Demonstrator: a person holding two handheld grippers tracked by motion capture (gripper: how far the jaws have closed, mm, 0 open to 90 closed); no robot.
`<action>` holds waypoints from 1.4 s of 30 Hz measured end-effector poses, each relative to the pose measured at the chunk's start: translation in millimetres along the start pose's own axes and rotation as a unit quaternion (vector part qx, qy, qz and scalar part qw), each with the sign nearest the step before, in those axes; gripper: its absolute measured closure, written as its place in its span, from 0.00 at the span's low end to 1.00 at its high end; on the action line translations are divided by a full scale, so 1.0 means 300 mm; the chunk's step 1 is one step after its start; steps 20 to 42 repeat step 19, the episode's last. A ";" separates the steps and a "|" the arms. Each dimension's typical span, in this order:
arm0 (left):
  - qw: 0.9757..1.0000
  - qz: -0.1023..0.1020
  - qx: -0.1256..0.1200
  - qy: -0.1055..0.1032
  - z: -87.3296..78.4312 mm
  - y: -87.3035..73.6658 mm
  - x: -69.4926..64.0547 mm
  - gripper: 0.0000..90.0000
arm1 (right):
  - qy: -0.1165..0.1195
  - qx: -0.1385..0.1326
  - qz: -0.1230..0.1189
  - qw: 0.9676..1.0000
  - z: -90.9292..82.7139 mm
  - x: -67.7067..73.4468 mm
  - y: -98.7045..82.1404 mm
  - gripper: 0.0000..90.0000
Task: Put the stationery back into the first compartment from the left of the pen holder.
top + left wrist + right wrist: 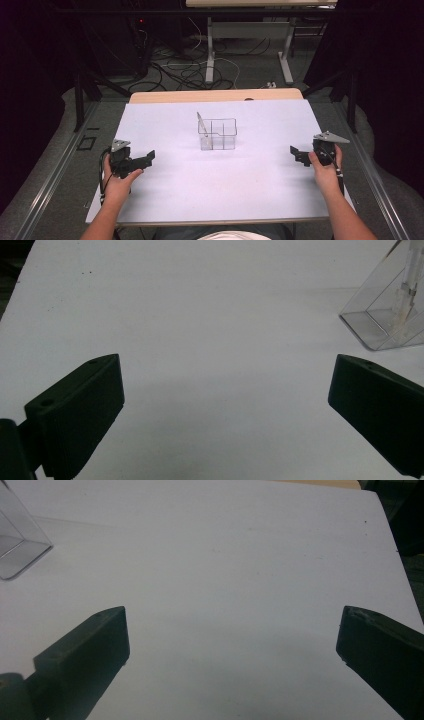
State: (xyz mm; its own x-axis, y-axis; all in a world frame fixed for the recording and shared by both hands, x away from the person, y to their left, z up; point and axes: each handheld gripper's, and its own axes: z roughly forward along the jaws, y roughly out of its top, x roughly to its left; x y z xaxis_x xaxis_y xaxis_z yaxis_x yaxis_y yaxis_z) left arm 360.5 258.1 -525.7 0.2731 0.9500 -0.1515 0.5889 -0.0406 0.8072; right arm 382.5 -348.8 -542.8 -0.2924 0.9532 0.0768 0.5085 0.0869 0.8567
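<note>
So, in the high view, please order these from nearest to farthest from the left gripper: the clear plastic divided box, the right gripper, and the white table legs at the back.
1. Clear plastic divided box, mid-table, right of the left gripper.
2. Right gripper, at the sheet's right edge.
3. White table legs, on the floor beyond the table.

1. Pale wooden worktop (215,95): visible as a tan strip at the far edge; the rest is covered.
2. Large white paper sheet (200,190) lies flat on the worktop, reaching from near the far edge to the person's side.
3. Clear plastic box with inner dividers (218,134) stands upright on the sheet, around its middle, toward the far half.
4. A thin clear stick (201,125) leans in the box's left compartment.
5. Sheet surface mostly plain; faint specks in the left gripper view.
</note>
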 end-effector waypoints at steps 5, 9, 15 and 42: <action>1.000 -0.003 -0.002 0.002 0.001 0.000 0.002 0.02 | -0.002 0.004 0.007 1.000 0.004 -0.013 -0.007 0.01; 1.000 -0.003 -0.002 0.004 -0.001 0.002 0.003 0.02 | -0.004 0.008 0.014 1.000 0.008 -0.020 -0.013 0.01; 1.000 -0.003 0.000 0.005 0.000 0.001 0.004 0.02 | -0.001 0.014 0.016 1.000 0.016 -0.022 -0.015 0.02; 1.000 -0.001 0.004 0.004 -0.003 0.002 0.006 0.02 | -0.003 0.018 0.016 1.000 0.021 -0.024 -0.015 0.02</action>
